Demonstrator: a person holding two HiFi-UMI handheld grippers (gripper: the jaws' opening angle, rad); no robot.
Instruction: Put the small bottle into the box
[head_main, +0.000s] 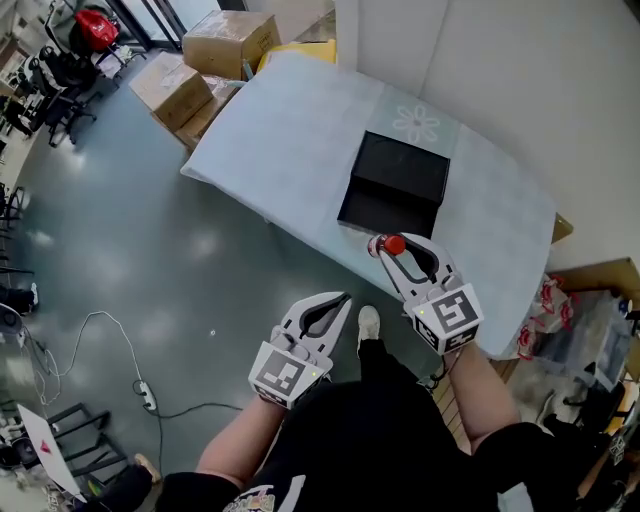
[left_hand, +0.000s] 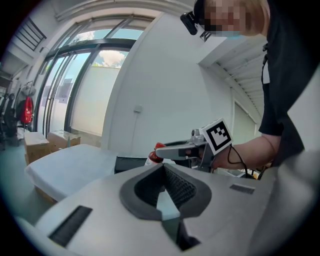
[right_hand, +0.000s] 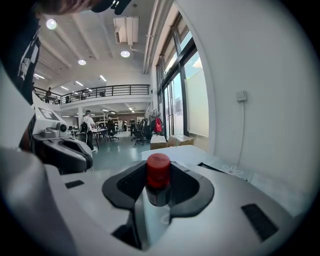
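The small bottle (head_main: 388, 245) has a red cap and sits between the jaws of my right gripper (head_main: 389, 251), which is shut on it. In the right gripper view the bottle (right_hand: 158, 176) stands upright between the pads. It hangs just off the near edge of the open black box (head_main: 395, 180), which lies on the white-covered table (head_main: 290, 130). My left gripper (head_main: 340, 300) hovers lower and to the left, over the floor, shut and empty. The left gripper view shows its tips (left_hand: 164, 170) meeting, with the bottle (left_hand: 154, 156) and the box (left_hand: 130, 162) beyond.
Cardboard boxes (head_main: 200, 70) are stacked on the floor at the table's far left end. A cable and power strip (head_main: 145, 395) lie on the floor at the left. Plastic bags (head_main: 545, 305) hang by the table's right end. The wall runs behind the table.
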